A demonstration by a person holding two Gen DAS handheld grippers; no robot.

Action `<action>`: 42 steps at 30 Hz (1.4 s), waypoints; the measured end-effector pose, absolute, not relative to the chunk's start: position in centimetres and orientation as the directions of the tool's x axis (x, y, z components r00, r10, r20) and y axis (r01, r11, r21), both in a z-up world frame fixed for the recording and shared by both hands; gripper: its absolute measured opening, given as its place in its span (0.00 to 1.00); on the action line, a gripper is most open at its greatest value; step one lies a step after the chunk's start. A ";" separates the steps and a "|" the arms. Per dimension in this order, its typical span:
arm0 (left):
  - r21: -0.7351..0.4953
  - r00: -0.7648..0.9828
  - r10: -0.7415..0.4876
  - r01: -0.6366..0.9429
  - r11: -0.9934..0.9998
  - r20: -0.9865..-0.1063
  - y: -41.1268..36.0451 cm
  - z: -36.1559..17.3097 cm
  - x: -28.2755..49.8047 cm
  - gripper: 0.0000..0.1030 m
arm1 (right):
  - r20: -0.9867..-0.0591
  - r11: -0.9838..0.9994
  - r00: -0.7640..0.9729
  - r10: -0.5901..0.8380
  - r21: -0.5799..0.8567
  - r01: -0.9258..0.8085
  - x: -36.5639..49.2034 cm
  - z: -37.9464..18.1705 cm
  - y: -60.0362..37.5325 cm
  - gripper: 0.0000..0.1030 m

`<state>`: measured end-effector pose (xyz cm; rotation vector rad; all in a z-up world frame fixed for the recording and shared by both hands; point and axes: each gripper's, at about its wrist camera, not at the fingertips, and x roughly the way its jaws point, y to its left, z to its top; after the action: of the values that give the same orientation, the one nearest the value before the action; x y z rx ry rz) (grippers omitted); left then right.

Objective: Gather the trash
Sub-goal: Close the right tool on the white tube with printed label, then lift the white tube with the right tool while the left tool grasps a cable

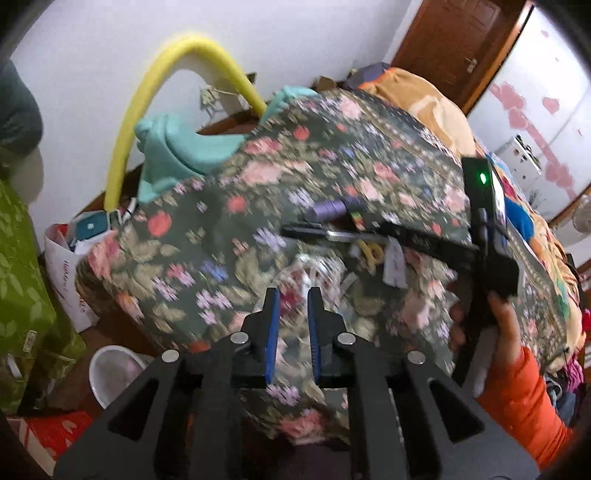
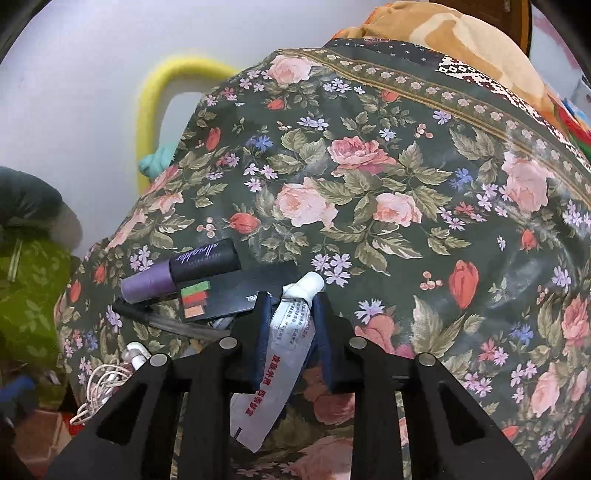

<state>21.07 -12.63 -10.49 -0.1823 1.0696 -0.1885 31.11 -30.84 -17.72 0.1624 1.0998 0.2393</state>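
**Right claw clamped on white tube; left claw nearly closed, empty**

Left gripper (image 1: 292, 295) over floral bedcover (image 1: 332, 155), jaws set to a narrow slot, blue pads facing each other, nothing between them but blurred fabric seen through the gap. Left wrist view smeared by motion.

Left to right in left wrist view: green leaf-print bag (image 1: 22, 280) at edge; white bin (image 1: 110, 373) on floor below it; white paper bag (image 1: 70, 280) holding small packets; yellow foam loop (image 1: 155, 92) against wall; teal cloth (image 1: 173, 155) bunched at bed edge; purple tube (image 1: 332, 208) and black card (image 1: 314, 229) on cover, details blurred; right gripper (image 1: 295, 230) reaching in from right, its fingers lying across cover beside the clutter; hand (image 1: 498, 325) in orange sleeve (image 1: 517, 402) on its handle, green light on its body.

Left to right in right wrist view: white earphone cable (image 2: 107, 376) coiled at cover edge; black pen (image 2: 147, 317) lying flat; purple tube (image 2: 177, 273) with black cap, resting on cover just above black card (image 2: 229, 295) with colour swatches; white tube (image 2: 291, 332), red and black print, white cap pointing away from camera, crumpled tail hanging toward camera. Right gripper (image 2: 291, 310) pressed on both sides of white tube near its neck, tube held. Whether tube rests on cover or is lifted clear: cannot tell.

Orange blanket (image 2: 443, 33) heaped beyond far edge of floral bedcover (image 2: 406, 166).
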 end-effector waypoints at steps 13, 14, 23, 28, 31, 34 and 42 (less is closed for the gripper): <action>-0.313 0.382 -0.314 0.068 0.947 -0.869 -16.3 -13.2 20.1 0.16 | -0.828 0.967 0.500 0.253 0.213 -0.136 25.2 -14.5 -33.8 0.20; -0.312 0.381 -0.311 0.063 0.948 -0.871 -16.5 -13.4 20.3 0.16 | -0.828 0.968 0.502 0.251 0.213 -0.133 24.9 -14.4 -34.1 0.20; -0.272 0.390 -0.251 0.002 0.962 -0.886 -17.1 -15.0 22.8 0.16 | -0.846 0.966 0.467 0.257 0.235 -0.106 23.5 -16.0 -35.8 0.20; -0.251 0.384 -0.234 0.006 0.968 -0.893 -17.0 -15.7 23.3 0.16 | -0.848 0.962 0.455 0.271 0.252 -0.105 23.2 -16.5 -36.0 0.20; -0.227 0.392 -0.213 0.011 0.974 -0.895 -17.1 -15.9 23.5 0.16 | -0.848 0.961 0.454 0.274 0.255 -0.103 23.1 -16.7 -36.0 0.20; -0.185 0.403 -0.171 0.004 0.983 -0.899 -17.2 -16.0 23.6 0.06 | -0.848 0.960 0.451 0.279 0.263 -0.100 23.0 -16.8 -36.1 0.20; -0.191 0.441 -0.203 0.073 0.979 -0.874 -17.4 -13.1 22.2 0.03 | -0.848 0.959 0.449 0.283 0.268 -0.098 22.4 -16.5 -35.9 0.20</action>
<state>22.25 -17.37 -13.06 -0.1317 1.1021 -0.1720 22.40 -35.91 -16.48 0.1897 1.0811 0.2372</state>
